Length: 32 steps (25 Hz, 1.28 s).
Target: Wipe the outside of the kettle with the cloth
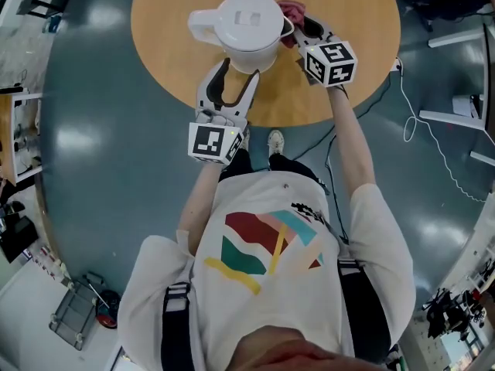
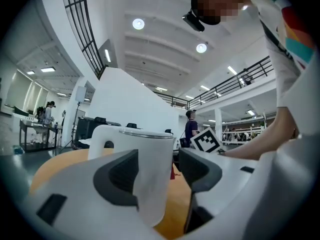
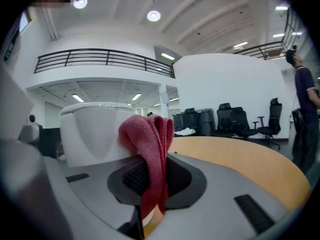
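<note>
- Wiping step: white plastic kettle (image 1: 246, 23) top centre, on round wooden desk (image 1: 356, 29).
- R claw (image 1: 303, 31) clamps red knitted cloth (image 1: 292, 10) by kettle's right side.
- L claw (image 1: 238, 72) wide, below kettle, no grip.
- Next, prob.: steady kettle, rub cloth round.

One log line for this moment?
kettle upright on table | left gripper open at kettle | right gripper shut on red cloth beside kettle
</note>
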Available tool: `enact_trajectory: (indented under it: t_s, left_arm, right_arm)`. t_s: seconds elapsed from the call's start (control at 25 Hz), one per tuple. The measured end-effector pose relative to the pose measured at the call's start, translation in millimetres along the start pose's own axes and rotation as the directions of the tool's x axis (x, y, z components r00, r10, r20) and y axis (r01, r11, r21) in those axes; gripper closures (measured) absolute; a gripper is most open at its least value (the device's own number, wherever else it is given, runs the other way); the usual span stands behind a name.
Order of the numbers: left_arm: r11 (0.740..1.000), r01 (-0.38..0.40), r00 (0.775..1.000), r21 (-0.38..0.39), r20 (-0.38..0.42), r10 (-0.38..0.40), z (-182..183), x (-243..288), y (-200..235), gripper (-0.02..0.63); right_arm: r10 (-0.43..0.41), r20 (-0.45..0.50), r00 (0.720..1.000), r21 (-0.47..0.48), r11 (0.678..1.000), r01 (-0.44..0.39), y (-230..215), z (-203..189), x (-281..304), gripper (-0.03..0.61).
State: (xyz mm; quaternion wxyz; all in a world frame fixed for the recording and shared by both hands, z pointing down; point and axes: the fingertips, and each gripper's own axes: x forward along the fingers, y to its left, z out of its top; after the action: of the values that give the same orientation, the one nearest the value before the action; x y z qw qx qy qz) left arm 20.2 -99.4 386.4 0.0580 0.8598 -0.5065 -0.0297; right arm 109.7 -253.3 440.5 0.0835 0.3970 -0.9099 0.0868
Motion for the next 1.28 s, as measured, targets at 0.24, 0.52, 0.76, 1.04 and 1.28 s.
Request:
enact_trajectory:
  t_s: [0.24,0.52,0.76,1.04,1.28]
  left_arm:
    - [0.998,-0.064,0.998,-0.006,-0.008,0.064,8.7,15.8,21.7,0.336]
    - [0.996,-0.086,0.996,0.02,-0.009,0.086,7.8,17.0,27.6,0.334]
    - [0.989,-0.135,0.991,0.051,-0.005,0.136,7.1,5.7,44.2,0.334]
    - [0.969,-0.24,0.971,0.062,-0.001,0.241,21.0,-30.9,91.8,0.334]
    - [0.96,-0.259,0.965,0.104,-0.011,0.261,24.7,-30.9,102.1,0.334]
  right_arm:
    - [0.174,-0.049,0.984,-0.099,0.979,-0.178,21.1,3.8,1.6,0.534]
    - [0.242,-0.064,0.968,-0.11,0.963,-0.248,36.6,-10.9,-21.3,0.534]
    - [0.288,-0.066,0.955,-0.124,0.948,-0.294,61.1,-18.4,-31.7,0.534]
    - [0.397,-0.054,0.916,-0.123,0.908,-0.4,133.6,-12.1,-37.9,0.534]
    - [0.395,-0.074,0.915,-0.241,0.884,-0.401,164.8,-16.6,-48.2,0.534]
